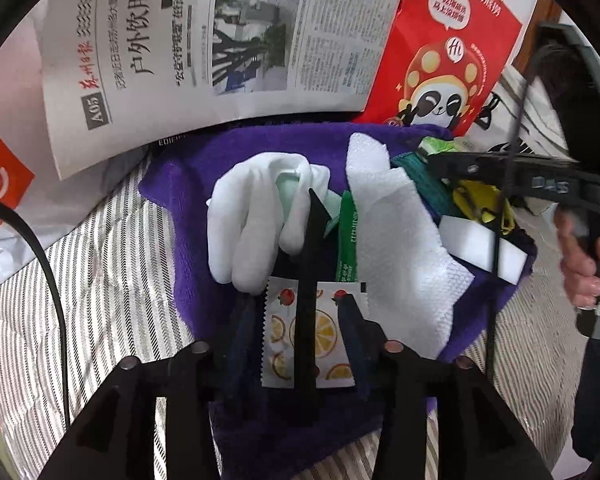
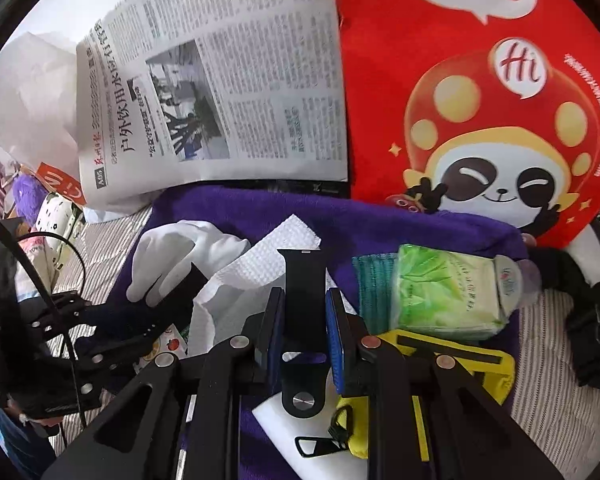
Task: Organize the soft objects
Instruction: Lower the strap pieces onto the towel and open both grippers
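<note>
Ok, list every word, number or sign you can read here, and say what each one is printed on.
"A05": page tag on the folded grey newspaper.
"户外饮用水": newspaper headline, cut off at the edge.
"Hi": white bubble on the red paper bag with a panda in a mushroom cap.
"DAS": side of the black right gripper.
"EDIFI": black edge behind the purple towel, cut off.
Newspaper body text, green tissue pack print: too small.

Crowded purple towel, open striped cloth at the edges

Purple towel at frame centre is packed: white glove, paper towel, tissue pack. Newspaper and red bag wall the top; striped cloth lower left lies bare.
</note>
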Available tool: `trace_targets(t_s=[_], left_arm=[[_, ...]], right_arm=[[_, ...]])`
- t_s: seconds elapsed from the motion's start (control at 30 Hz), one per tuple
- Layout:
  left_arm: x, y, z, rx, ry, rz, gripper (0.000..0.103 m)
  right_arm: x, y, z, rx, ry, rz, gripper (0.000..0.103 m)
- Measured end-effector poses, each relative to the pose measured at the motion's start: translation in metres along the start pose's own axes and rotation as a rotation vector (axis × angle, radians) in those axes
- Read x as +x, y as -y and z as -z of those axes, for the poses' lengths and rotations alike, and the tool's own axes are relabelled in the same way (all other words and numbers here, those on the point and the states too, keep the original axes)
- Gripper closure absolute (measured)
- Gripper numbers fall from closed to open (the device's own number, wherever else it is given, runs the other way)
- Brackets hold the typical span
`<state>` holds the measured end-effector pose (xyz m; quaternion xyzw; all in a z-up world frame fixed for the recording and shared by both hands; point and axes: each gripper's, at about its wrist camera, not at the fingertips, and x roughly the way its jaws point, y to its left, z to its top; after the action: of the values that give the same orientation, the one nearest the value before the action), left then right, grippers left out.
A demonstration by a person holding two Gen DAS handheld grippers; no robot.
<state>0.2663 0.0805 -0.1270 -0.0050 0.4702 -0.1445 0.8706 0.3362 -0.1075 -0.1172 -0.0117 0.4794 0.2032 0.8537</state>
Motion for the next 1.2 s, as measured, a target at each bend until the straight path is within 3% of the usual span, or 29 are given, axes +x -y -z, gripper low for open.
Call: trace_targets(t_s=[0.03, 0.1, 0.6, 0.73, 0.8, 0.87, 1.03, 1.13, 1.2], left_arm=[[-0.002, 0.000, 0.000, 0.000, 0.002, 0.002, 0.060], [-0.010, -0.002, 0.003, -0.003, 0.011, -0.003, 0.048], [-0.023, -0.008, 0.004, -0.008, 0.029, 0.013, 0.047], [-0.028, -0.006, 0.007, 0.002, 0.027, 0.009, 0.044], [-0.031, -0.006, 0.009, 0.006, 0.027, 0.000, 0.035], [-0.035, -0.005, 0.012, 0.009, 0.027, -0.030, 0.035], [-0.043, -0.010, 0.017, -0.023, 0.017, -0.042, 0.035], [-0.053, -0.008, 0.022, -0.045, 0.016, -0.041, 0.034], [-0.060, -0.004, 0.025, -0.051, 0.018, -0.044, 0.028]], right_arm=[[0.003, -0.001, -0.001, -0.003, -0.004, 0.006, 0.082], [0.010, -0.002, -0.003, -0.007, -0.015, 0.015, 0.082], [0.041, -0.011, -0.001, -0.046, -0.094, 0.039, 0.080], [0.034, -0.007, -0.003, -0.025, -0.088, 0.000, 0.058], [0.029, -0.009, -0.003, -0.030, -0.076, 0.000, 0.054], [0.022, -0.010, -0.004, -0.034, -0.065, 0.017, 0.048], [-0.001, -0.008, -0.002, -0.005, -0.040, 0.003, 0.046], [-0.023, -0.009, 0.005, 0.004, -0.016, 0.019, 0.036], [-0.036, -0.009, 0.009, 0.015, -0.009, 0.024, 0.027]])
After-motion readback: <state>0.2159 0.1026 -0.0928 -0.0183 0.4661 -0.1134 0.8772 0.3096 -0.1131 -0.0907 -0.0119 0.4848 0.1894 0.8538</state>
